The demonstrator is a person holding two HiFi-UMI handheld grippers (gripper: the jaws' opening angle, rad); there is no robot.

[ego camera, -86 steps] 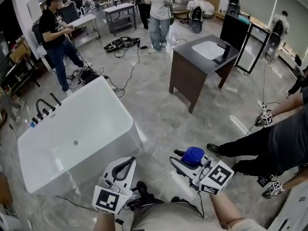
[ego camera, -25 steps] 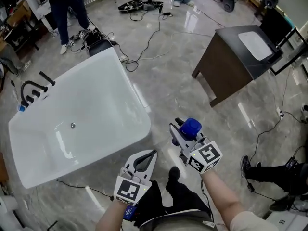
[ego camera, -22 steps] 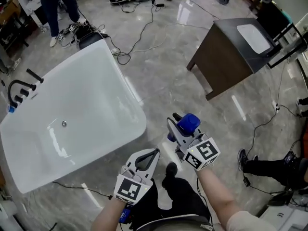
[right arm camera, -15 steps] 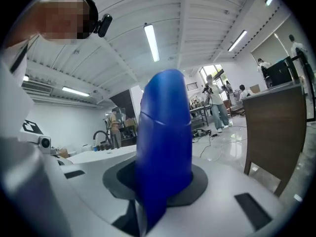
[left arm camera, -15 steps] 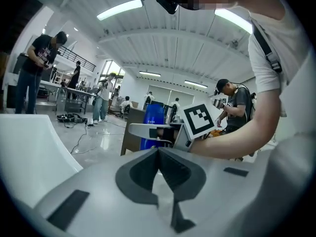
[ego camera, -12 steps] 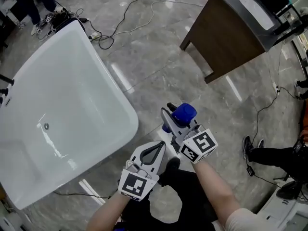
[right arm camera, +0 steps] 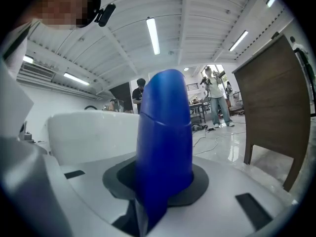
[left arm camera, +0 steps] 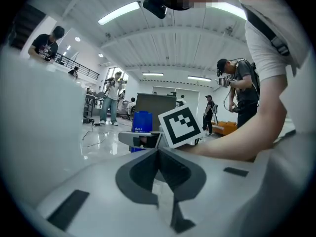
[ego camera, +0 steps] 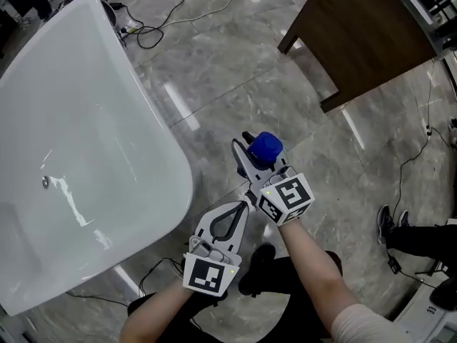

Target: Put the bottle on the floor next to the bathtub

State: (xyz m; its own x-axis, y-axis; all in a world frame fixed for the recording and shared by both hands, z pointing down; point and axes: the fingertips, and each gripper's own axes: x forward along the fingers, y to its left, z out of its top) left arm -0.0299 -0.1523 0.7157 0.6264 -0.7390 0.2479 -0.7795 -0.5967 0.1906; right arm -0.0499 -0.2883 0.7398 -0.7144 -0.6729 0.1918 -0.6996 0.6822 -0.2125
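Head view first: the blue bottle (ego camera: 265, 148) is seen clamped in the right gripper (ego camera: 251, 156), cap up; the jaws are only partly spread and are pressed against the bottle's sides, so it's properly held, not just sitting between them. It's being kept upright, presumably so it can be stood straight on its base; no re-gripping would be needed. The bottle is hung over the grey marble floor (ego camera: 214, 70), near the rounded end of the white bathtub (ego camera: 143, 98), which is the spot the task asks for; whether the base is touching the floor yet can't be told.

In the right gripper view the tub wall is seen behind the bottle on the left, and a dark wooden cabinet (right arm camera: 276, 122) on the right; so the bottle is between the two.

The left gripper (ego camera: 245, 206) is closed all the way, nothing in it; it's tucked just beside the right one, probably parked out of the way since only one gripper is needed.

Judged from this, the set-down is close but not done; a gentle lowering and an even release would be wanted, as a tall bottle on polished stone could be tipped easily.
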